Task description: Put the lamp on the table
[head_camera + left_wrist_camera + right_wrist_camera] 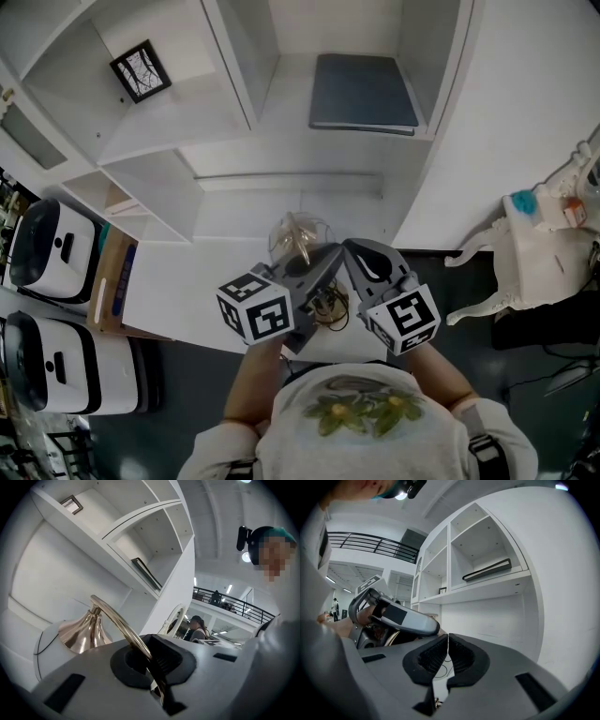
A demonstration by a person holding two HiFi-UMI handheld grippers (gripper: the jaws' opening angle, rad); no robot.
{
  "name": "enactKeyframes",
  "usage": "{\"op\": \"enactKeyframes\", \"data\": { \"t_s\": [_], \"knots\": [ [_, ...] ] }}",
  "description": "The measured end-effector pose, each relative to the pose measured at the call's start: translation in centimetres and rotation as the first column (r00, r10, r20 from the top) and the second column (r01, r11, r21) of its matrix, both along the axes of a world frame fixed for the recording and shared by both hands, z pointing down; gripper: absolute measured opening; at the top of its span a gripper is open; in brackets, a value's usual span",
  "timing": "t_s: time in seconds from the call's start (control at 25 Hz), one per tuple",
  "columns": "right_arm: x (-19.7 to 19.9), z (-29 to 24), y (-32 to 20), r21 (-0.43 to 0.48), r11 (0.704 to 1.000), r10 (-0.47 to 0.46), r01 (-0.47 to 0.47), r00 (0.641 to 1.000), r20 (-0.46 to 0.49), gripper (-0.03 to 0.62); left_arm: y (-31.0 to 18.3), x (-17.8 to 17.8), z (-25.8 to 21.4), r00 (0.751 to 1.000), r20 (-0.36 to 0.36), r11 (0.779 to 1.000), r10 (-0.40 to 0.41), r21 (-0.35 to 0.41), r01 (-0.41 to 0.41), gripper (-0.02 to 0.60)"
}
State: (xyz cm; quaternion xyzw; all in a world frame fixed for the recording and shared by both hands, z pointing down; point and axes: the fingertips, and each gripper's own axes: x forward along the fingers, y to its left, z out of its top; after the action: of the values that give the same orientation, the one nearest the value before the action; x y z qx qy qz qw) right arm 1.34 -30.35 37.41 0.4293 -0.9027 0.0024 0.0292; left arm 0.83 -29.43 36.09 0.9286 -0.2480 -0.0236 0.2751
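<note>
The lamp (300,242) has a curved gold arm (117,620), a gold trumpet-shaped part (83,632) and a clear glass shade. It hangs over the white table (187,291), and I cannot tell whether it touches it. My left gripper (323,261) is shut on the gold arm, which runs between its pads (152,660). My right gripper (354,251) is just to the right of it, with its jaws together (447,644). A thin dark cord (446,666) shows beyond them. The left gripper's body (393,618) fills the left of the right gripper view.
A white shelf unit rises behind the table, with a small framed picture (141,71) and a dark flat pad (364,92) on its shelves. Two white appliances (52,244) and a cardboard box (112,277) stand at the left. A white ornate side table (525,253) is at the right.
</note>
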Motion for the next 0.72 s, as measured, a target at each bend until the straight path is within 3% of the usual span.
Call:
{"op": "enactKeyframes", "data": {
  "t_s": [0.72],
  "knots": [
    [1.0,1.9,-4.1,-0.047,0.999,0.014,-0.013,1.0,0.014,0.032,-4.0,1.0,1.7,0.999,0.045,1.0,-0.006,0.002,0.006,0.026]
  ]
}}
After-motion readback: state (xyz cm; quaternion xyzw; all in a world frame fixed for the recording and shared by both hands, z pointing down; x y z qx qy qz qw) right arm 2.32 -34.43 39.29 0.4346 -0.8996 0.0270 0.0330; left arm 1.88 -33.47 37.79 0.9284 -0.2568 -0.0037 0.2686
